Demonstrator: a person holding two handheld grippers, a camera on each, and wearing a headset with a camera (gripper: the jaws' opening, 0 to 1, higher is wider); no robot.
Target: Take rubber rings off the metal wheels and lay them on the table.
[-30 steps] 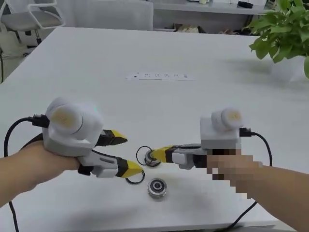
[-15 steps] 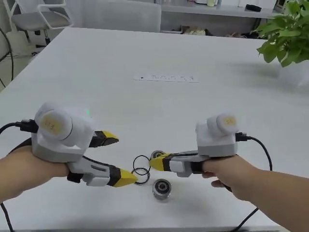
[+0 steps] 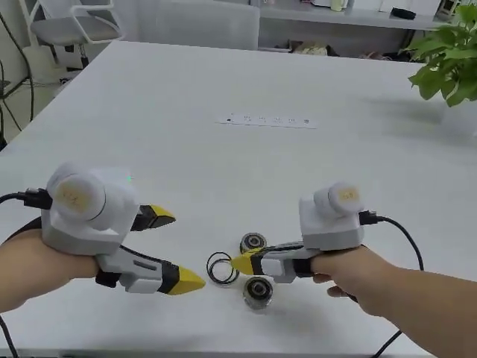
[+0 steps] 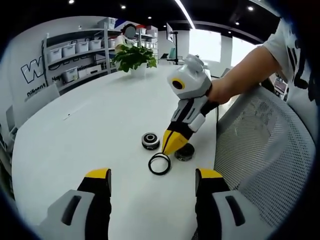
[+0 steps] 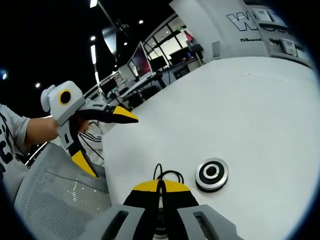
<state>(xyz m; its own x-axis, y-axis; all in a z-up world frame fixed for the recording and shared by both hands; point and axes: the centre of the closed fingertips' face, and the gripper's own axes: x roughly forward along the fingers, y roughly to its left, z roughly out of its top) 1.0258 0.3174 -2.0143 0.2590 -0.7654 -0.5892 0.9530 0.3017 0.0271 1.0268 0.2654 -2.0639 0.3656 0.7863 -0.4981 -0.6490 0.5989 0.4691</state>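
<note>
Around the work: a white table (image 3: 149, 112) w/ a power strip (image 3: 267, 120) lying flat, well beyond the grippers. A potted plant (image 3: 445, 56) is sitting at the far right. An office chair (image 3: 71, 28) is standing past the far left edge. A black cable (image 3: 395, 221) is trailing from the back of the right gripper (image 3: 238, 262) toward the near table edge.

Task items are sitting near the front edge, btw the two grippers. The rubber rings (image 3: 220, 268), two thin black loops overlapping, are lying flat on the table, off the wheels. The far metal wheel (image 3: 253, 243) is resting just behind them. The near metal wheel (image 3: 258, 291) is lying closer to the person, partly under the right gripper's jaws. Those jaws are reaching across the gap btw the two wheels, so they're standing in the way on the rings' right side.

Right gripper: the hand is holding it low, approx level, pointing left. Its jaws are pressing together, yellow tip meeting the rings' right edge. Can't tell whether a ring is pinched.

Left gripper (image 3: 176, 248): the hand is holding it just left of the rings, pointing right, rolled so one jaw is sitting above the other. Its jaws are standing wide apart, gripping nothing. The lower tip is hovering near the rings, not touching. In the left gripper view the rings are lying straight ahead, btw its two jaws.
</note>
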